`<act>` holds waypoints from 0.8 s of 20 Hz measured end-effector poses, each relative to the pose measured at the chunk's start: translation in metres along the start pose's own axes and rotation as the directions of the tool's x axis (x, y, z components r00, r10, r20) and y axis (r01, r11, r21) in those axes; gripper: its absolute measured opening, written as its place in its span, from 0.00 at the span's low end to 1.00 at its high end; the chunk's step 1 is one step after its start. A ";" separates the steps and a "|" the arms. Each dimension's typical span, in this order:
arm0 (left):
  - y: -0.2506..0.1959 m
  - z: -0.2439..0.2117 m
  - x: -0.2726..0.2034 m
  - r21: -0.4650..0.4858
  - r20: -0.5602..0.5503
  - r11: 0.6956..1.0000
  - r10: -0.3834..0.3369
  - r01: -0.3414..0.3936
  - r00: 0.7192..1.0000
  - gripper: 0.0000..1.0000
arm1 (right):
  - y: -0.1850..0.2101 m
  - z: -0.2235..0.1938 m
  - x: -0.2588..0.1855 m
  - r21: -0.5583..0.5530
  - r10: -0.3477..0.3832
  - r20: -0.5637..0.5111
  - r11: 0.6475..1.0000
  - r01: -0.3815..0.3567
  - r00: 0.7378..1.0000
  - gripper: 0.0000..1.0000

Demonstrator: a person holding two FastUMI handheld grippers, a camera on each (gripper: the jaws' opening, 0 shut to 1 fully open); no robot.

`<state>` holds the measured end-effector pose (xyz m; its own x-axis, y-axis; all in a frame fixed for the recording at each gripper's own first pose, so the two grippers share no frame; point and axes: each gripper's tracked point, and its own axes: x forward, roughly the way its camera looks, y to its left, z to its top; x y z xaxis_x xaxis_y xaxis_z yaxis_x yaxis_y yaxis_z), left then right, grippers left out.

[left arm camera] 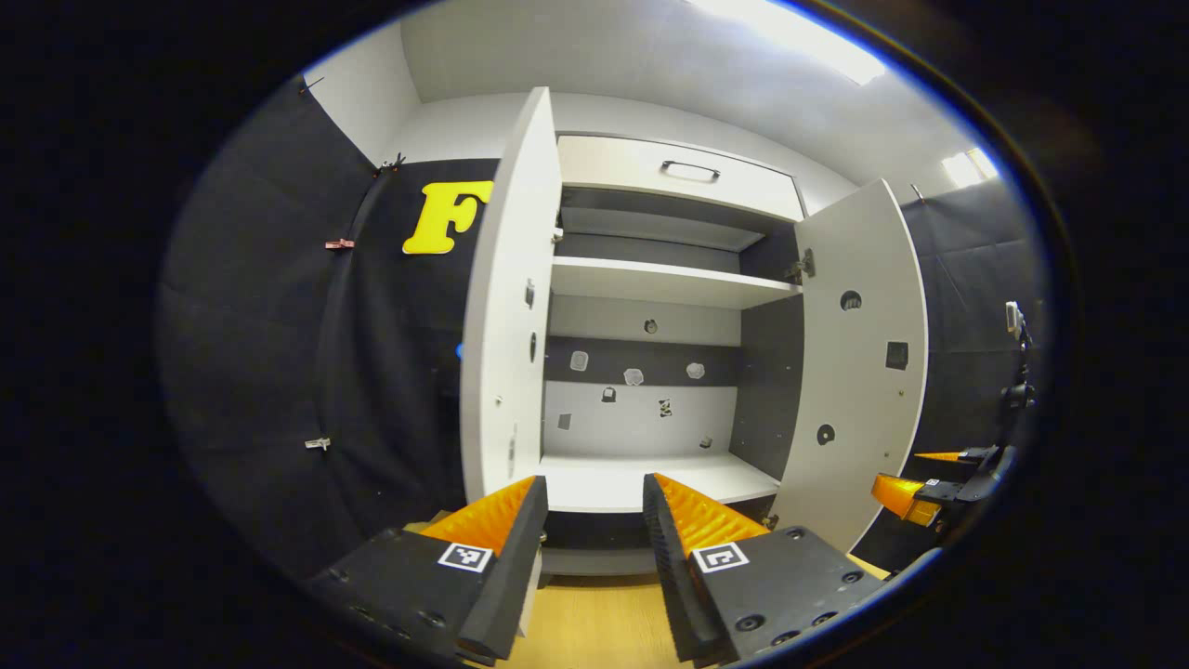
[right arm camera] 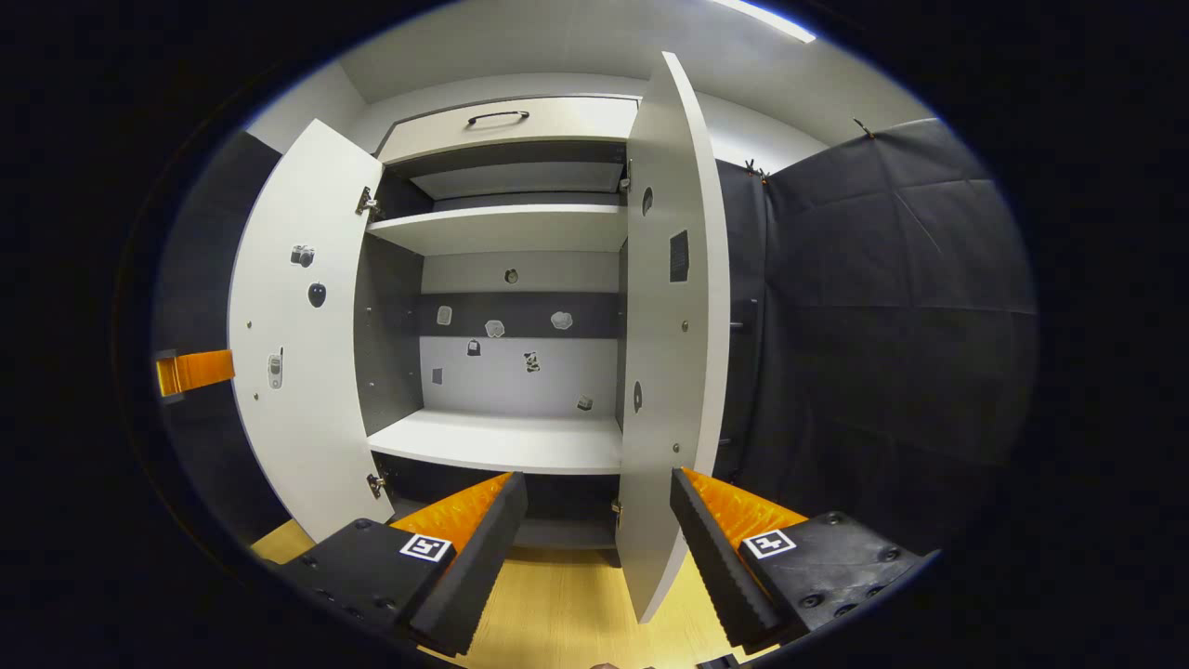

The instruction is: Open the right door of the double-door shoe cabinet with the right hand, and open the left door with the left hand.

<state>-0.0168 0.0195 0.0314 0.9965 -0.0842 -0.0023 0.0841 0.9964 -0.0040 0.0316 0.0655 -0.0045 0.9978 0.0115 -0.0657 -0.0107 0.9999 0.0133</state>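
Note:
The shoe cabinet (left arm camera: 650, 283) (right arm camera: 506, 228) has both doors swung wide open, showing pale shelves. In the left gripper view its left door (left arm camera: 506, 307) stands edge-on just behind my left finger, and the right door (left arm camera: 859, 372) hangs open farther right. My left gripper (left arm camera: 594, 481) is open with nothing between its fingers. In the right gripper view the right door (right arm camera: 669, 325) stands edge-on, its lower edge between the wide-apart fingers of my open right gripper (right arm camera: 596, 476). The left door (right arm camera: 297, 344) is swung out at the left.
A shut drawer with a dark handle (left arm camera: 690, 170) (right arm camera: 497, 117) tops the cabinet. Small stickers dot the back panel (left arm camera: 641, 376). A wooden floor (left arm camera: 594, 623) (right arm camera: 567, 613) lies below. The right gripper (left arm camera: 915, 492) shows past the right door. A finger of the left gripper (right arm camera: 195, 370) shows beside the left door.

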 end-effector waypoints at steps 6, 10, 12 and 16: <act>-0.038 -0.013 0.002 0.050 0.016 0.998 0.030 -0.031 0.999 0.98 | -0.003 -0.020 -0.007 0.016 0.051 -0.029 0.999 -0.051 0.998 0.98; -0.045 -0.025 -0.003 0.072 0.023 0.995 0.072 -0.074 0.997 0.99 | -0.003 -0.029 -0.010 0.018 0.067 -0.035 0.998 -0.066 0.997 0.98; -0.047 -0.029 -0.005 0.071 0.023 0.994 0.077 -0.078 0.997 0.98 | -0.003 -0.031 -0.010 0.021 0.074 -0.029 0.997 -0.074 0.997 0.98; -0.045 -0.037 -0.012 0.074 0.031 0.992 0.096 -0.098 0.995 0.98 | 0.003 -0.037 -0.014 0.027 0.095 -0.020 0.995 -0.094 0.995 0.98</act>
<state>-0.0325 -0.0241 -0.0051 0.9995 0.0119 0.0280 -0.0139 0.9974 0.0707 0.0148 0.0684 -0.0407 0.9908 0.1063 -0.0839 -0.1027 0.9937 0.0459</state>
